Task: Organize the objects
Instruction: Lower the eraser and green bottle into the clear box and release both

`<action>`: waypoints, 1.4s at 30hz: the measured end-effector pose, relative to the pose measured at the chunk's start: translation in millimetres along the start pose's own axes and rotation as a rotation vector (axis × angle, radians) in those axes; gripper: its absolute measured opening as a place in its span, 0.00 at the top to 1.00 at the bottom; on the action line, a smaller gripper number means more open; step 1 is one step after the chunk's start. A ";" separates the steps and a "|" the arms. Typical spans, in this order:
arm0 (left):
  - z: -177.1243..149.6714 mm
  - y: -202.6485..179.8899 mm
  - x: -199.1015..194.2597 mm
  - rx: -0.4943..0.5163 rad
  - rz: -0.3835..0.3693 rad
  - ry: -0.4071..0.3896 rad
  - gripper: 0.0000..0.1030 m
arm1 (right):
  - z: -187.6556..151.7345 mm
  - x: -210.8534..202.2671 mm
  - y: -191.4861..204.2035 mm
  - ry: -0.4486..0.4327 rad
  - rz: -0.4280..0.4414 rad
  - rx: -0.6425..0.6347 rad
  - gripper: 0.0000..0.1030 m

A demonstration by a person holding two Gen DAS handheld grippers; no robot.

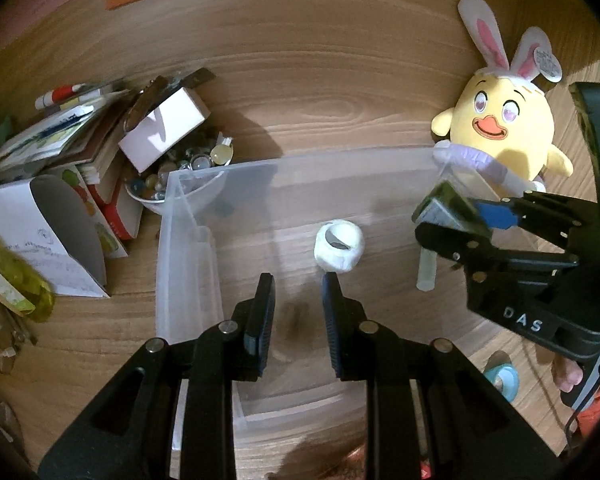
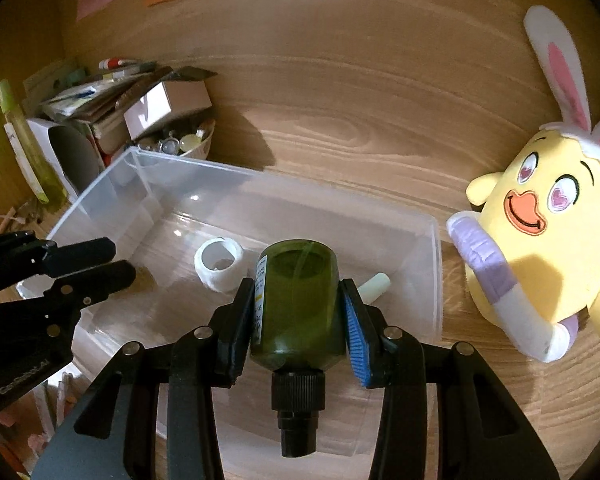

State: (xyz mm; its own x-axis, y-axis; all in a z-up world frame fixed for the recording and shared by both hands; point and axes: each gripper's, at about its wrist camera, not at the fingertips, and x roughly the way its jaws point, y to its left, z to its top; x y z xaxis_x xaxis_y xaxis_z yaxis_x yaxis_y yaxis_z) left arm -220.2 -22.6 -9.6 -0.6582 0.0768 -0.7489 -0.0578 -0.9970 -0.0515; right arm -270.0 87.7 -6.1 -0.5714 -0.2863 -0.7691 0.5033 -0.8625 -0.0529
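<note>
Bin (image 2: 432, 280): tape roll (image 2: 219, 265), white stick (image 2: 374, 286) | right fingers (image 2: 298, 312) grip green bottle (image 2: 296, 304) | left fingers (image 1: 298, 320) open, empty

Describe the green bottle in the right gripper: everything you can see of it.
The green bottle is dark, translucent olive plastic by the look of it, with a black ribbed screw cap and nozzle and a white and yellow printed label down one side. It is held with its flat base pointing away from the camera and its cap toward it. The right gripper is shut on its body, one pad on each side. It hangs above the clear plastic bin, touching nothing else visible.
</note>
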 end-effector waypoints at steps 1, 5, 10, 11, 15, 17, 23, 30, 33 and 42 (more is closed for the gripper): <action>0.0 -0.1 -0.1 0.002 0.001 0.000 0.77 | -0.1 0.8 0.3 0.005 0.003 -0.003 0.63; -0.6 0.3 -3.7 -0.001 -0.003 -0.007 0.75 | -0.6 2.0 2.5 0.020 -0.002 -0.014 0.63; -1.7 1.5 -17.6 -0.004 -0.003 -0.035 0.68 | -2.6 -7.2 -0.6 0.012 0.020 0.003 0.57; -2.1 1.4 -22.4 -0.002 -0.001 -0.045 0.66 | -3.3 -9.1 -0.6 0.009 0.021 0.005 0.55; -4.0 -1.0 -44.5 0.010 0.008 -0.093 0.55 | -8.4 -24.4 -1.9 -0.016 0.031 0.014 0.55; -7.2 -2.6 -55.6 0.022 0.020 -0.121 0.48 | -11.6 -32.6 -2.3 -0.028 0.038 0.019 0.54; -23.2 -9.7 -90.2 0.056 0.052 -0.190 0.34 | -28.9 -65.4 -4.9 -0.078 0.063 0.041 0.48; -49.9 -12.7 -109.7 0.053 0.044 -0.198 0.25 | -56.8 -91.7 -9.9 -0.104 0.086 0.083 0.43; -61.8 -11.3 -115.3 0.041 0.041 -0.196 0.24 | -71.8 -102.0 -10.6 -0.113 0.086 0.101 0.40; -100.5 3.2 -117.2 -0.023 0.047 -0.141 0.24 | -109.7 -117.9 -9.0 -0.110 0.091 0.119 0.39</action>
State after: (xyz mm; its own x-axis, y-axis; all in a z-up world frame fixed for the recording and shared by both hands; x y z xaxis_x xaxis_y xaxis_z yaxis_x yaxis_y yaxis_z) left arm -67.9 -35.8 11.6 -0.7591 0.0290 -0.6503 -0.0083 -0.9994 -0.0348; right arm -136.0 175.0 15.3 -0.5976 -0.4038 -0.6927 0.4801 -0.8722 0.0943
